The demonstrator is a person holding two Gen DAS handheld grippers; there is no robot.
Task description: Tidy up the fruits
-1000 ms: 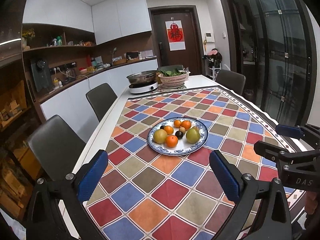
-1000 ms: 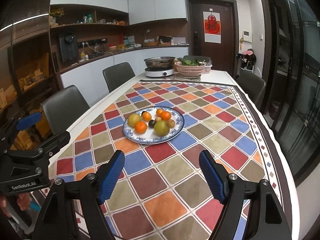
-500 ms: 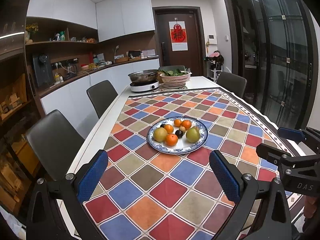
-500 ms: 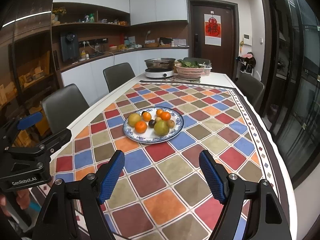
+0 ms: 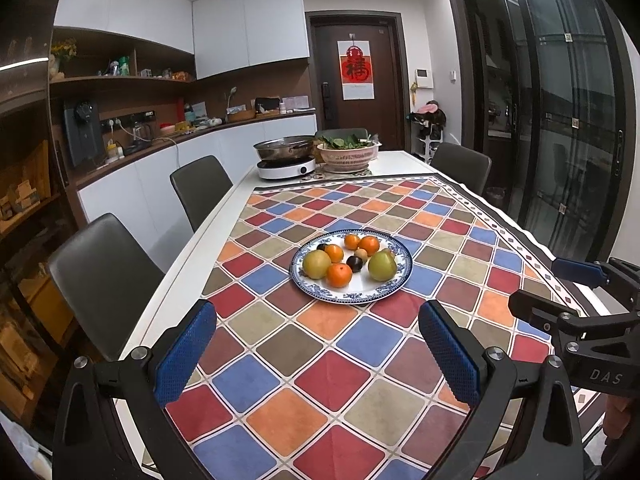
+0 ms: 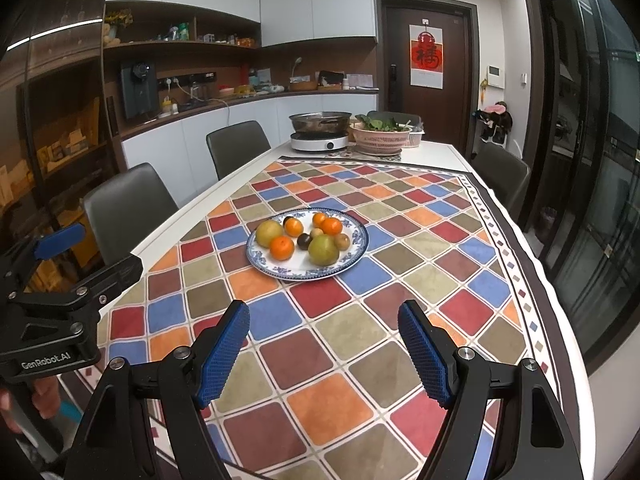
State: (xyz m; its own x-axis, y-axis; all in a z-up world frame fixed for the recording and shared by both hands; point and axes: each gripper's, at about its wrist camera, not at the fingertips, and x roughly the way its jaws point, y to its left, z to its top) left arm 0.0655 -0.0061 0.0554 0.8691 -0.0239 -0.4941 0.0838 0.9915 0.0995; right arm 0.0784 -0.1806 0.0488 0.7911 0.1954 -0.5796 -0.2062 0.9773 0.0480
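Note:
A blue-and-white plate (image 5: 394, 286) (image 6: 357, 254) sits mid-table on the checked cloth. It holds two yellow-green pears (image 5: 382, 265) (image 6: 323, 250), several oranges (image 5: 339, 274) (image 6: 281, 247), a dark plum (image 5: 354, 263) (image 6: 305, 241) and small brown fruits. My left gripper (image 5: 318, 328) is open and empty, held above the cloth short of the plate. My right gripper (image 6: 323, 320) is open and empty, also short of the plate. Each gripper shows at the edge of the other's view: the right one (image 5: 580, 280), the left one (image 6: 80, 252).
A hot pot on a white cooker (image 5: 286, 158) and a pink basket of greens (image 5: 347, 152) stand at the far end of the table. Grey chairs (image 5: 104, 276) line the left side and one stands at the far right (image 5: 460, 166). Glass doors are on the right.
Both grippers have risen and tilted slightly, so the plate sits a little lower in both views. Both stay open and empty. The fruits have not moved.

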